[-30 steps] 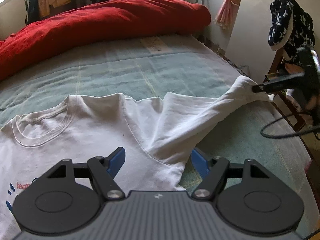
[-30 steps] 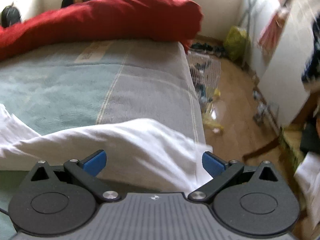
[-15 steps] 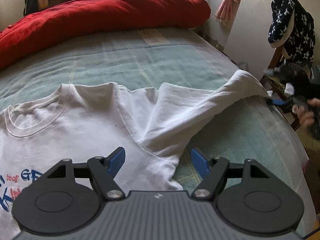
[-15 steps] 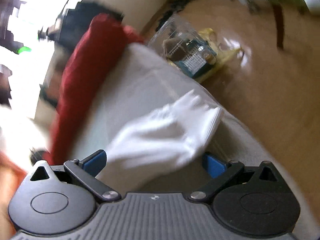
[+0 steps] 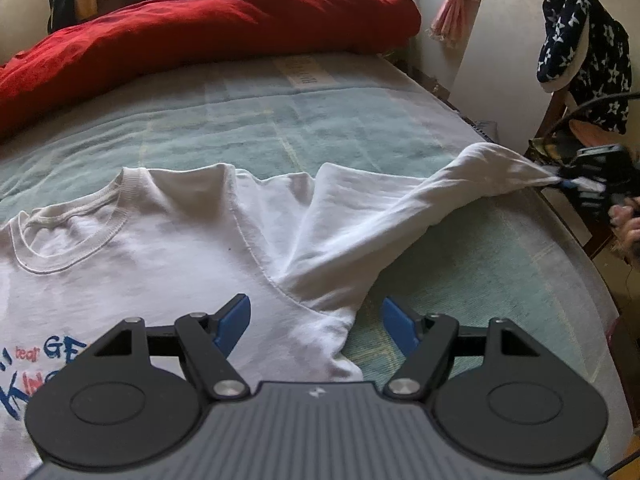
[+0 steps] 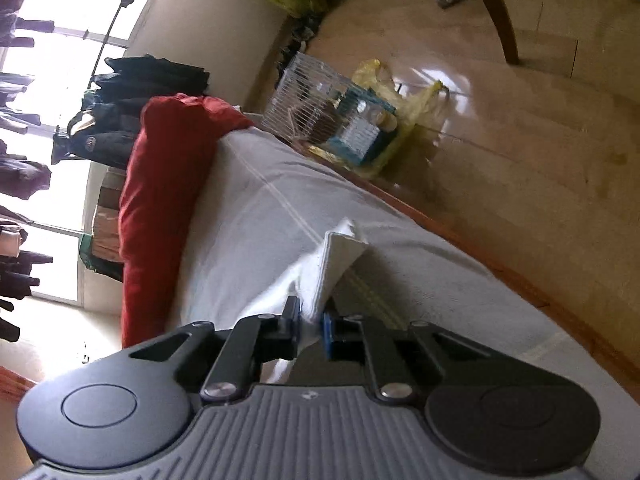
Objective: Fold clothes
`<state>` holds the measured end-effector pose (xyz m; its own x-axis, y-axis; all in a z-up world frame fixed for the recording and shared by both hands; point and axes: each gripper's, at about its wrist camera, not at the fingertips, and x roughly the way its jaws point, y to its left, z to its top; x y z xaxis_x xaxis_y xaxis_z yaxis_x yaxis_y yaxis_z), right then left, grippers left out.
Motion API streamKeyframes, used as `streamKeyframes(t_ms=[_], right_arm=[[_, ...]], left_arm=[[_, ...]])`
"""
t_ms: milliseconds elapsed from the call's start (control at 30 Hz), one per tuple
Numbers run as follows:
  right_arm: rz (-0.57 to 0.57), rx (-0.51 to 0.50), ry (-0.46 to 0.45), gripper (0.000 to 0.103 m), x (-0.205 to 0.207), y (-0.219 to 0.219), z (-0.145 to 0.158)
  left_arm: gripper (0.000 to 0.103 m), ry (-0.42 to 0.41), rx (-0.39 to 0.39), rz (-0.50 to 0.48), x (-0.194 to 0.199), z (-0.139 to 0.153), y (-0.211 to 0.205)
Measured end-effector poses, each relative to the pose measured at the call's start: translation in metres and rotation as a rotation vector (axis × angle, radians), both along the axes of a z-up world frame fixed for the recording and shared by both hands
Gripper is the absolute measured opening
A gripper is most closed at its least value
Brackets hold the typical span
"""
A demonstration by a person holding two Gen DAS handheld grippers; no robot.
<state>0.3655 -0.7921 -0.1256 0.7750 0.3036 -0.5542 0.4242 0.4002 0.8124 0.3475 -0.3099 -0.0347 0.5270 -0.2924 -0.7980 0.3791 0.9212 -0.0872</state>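
Observation:
A white long-sleeved shirt (image 5: 180, 248) with blue and red print lies flat on the bed, collar to the left. Its right sleeve (image 5: 440, 196) stretches out towards the bed's right edge. My left gripper (image 5: 316, 320) hovers open over the armpit seam, with nothing pressed between its blue pads. My right gripper (image 5: 560, 181) is at the sleeve's tip, rolled onto its side. In the right wrist view its jaws (image 6: 311, 326) are closing, and the pads pinch the folded sleeve cuff (image 6: 336, 256).
A red duvet (image 5: 208, 28) is bunched along the far end of the striped bed cover (image 5: 280, 120). A chair draped with a star-print garment (image 5: 580, 52) stands at the right. A wire cage (image 6: 320, 108) sits on the wooden floor beyond the bed edge (image 6: 440, 232).
My right gripper rolled onto its side, dropped to the sleeve's end and closed on the cuff. The sleeve tip now comes to a pinched point. The left gripper stayed put.

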Motion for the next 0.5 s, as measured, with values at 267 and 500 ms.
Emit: streamKeyframes(t_ms=[267,500], right_arm=[[0.019,-0.105,0.020,0.014,-0.033,-0.017,0.053],[0.022,-0.310,0.287,0.034,-0.039,-0.018,0.051]], left_arm=[[0.073,0.000,0.009,-0.020,-0.003,0.002,0.003],[0.073,-0.012,0.002,-0.029,-0.004,0.005,0.006]])
